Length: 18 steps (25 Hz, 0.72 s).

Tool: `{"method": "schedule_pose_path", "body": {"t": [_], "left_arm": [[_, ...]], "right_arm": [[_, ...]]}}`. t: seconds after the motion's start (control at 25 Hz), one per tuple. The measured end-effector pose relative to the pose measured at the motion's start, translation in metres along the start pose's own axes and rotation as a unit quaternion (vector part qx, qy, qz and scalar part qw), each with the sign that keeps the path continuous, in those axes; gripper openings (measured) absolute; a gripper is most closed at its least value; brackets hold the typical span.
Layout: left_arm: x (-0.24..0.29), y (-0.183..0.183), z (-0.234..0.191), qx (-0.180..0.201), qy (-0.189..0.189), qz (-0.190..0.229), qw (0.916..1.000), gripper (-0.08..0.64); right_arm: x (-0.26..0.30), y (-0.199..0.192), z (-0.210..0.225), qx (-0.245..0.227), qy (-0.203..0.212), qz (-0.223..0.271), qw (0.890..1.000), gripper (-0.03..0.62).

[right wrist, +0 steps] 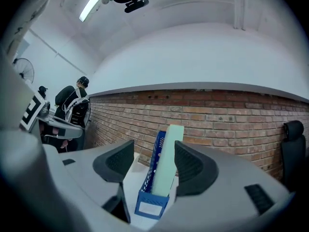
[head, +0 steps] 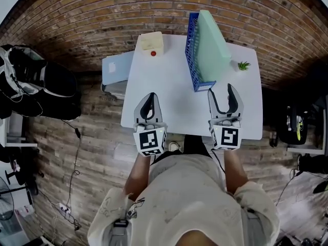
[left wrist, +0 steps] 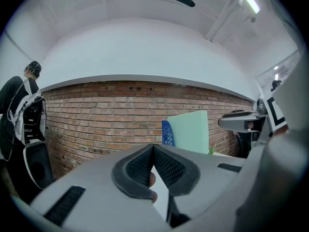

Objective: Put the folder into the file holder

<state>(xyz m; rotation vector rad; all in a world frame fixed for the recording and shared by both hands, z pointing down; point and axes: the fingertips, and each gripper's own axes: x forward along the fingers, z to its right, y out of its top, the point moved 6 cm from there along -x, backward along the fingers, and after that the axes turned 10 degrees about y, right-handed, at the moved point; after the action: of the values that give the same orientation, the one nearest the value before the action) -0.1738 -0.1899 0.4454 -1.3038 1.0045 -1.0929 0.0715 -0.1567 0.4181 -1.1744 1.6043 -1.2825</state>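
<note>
A pale green folder [head: 212, 45] stands upright inside the blue file holder [head: 192, 60] at the back of the white table [head: 174, 106]. The right gripper view shows the folder [right wrist: 166, 166] in the holder [right wrist: 152, 197] straight ahead. My right gripper [head: 226, 93] is open and empty, just in front of the holder's near end. My left gripper [head: 149, 102] is shut and holds nothing, over the table's front left part. In the left gripper view the folder [left wrist: 189, 132] and the holder [left wrist: 167, 133] stand off to the right.
A cream box with a red button [head: 150, 43] sits at the table's back left corner. A small green plant [head: 243, 65] is at the back right. A grey box [head: 114, 69] stands beside the table on the left. A brick wall [head: 102, 14] runs behind.
</note>
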Motion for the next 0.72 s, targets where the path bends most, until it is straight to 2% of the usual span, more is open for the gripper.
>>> {"method": "schedule_pose_path", "body": {"t": [0.32, 0.72], "left_arm": [[-0.015, -0.022, 0.002, 0.039, 0.002, -0.005, 0.9992, 0.012], [-0.012, -0.024, 0.004, 0.037, 0.002, -0.009, 0.9993, 0.012]], "right_arm": [[-0.011, -0.037, -0.016, 0.073, 0.001, -0.042, 0.996, 0.278], [-0.009, -0.042, -0.017, 0.079, 0.009, -0.051, 0.996, 0.276]]}}
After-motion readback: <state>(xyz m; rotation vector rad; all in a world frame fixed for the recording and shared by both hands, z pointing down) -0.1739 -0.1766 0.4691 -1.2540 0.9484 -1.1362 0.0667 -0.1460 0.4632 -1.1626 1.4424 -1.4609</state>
